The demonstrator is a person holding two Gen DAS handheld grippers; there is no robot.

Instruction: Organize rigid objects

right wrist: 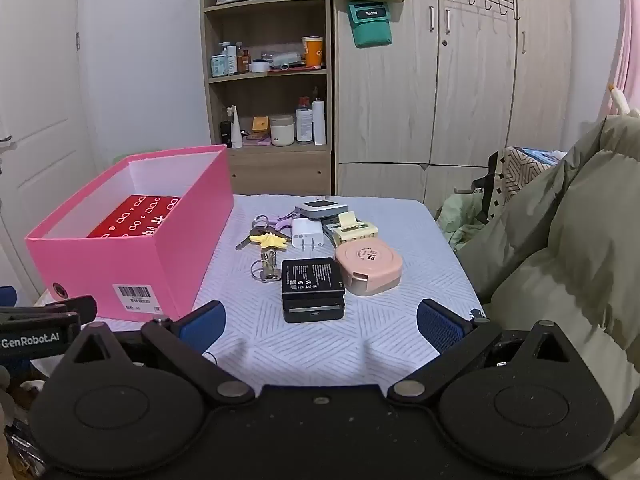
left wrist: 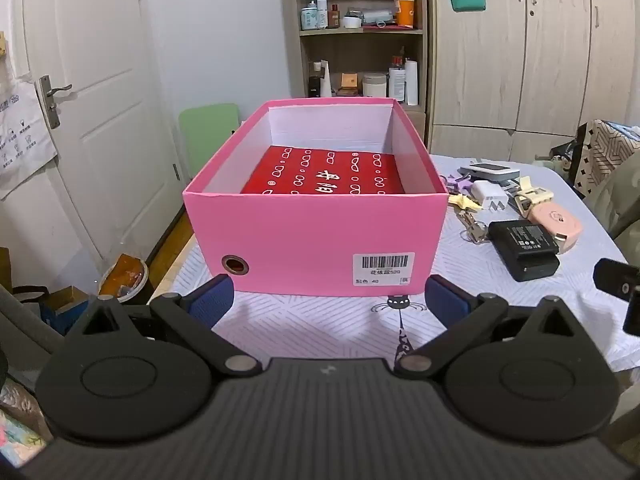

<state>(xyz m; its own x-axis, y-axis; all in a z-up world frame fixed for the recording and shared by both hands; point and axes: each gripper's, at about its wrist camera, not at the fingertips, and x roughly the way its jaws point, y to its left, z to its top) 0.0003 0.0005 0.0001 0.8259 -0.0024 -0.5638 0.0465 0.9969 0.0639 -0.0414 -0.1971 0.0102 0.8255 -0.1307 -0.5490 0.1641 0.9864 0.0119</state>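
Even indoor light, sharp focus, fisheye bending, dark corners

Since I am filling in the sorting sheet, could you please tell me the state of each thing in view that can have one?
Left gripper: open, holding nothing.
Right gripper: open, holding nothing.
Pink box: lid off, upright on the table.
Red box: closed, lying flat inside the pink box.
Black charger: on the table, outside the box.
Pink case: shut, on the table.
White plug: unplugged, prongs toward the camera.
Keys: loose on the table.
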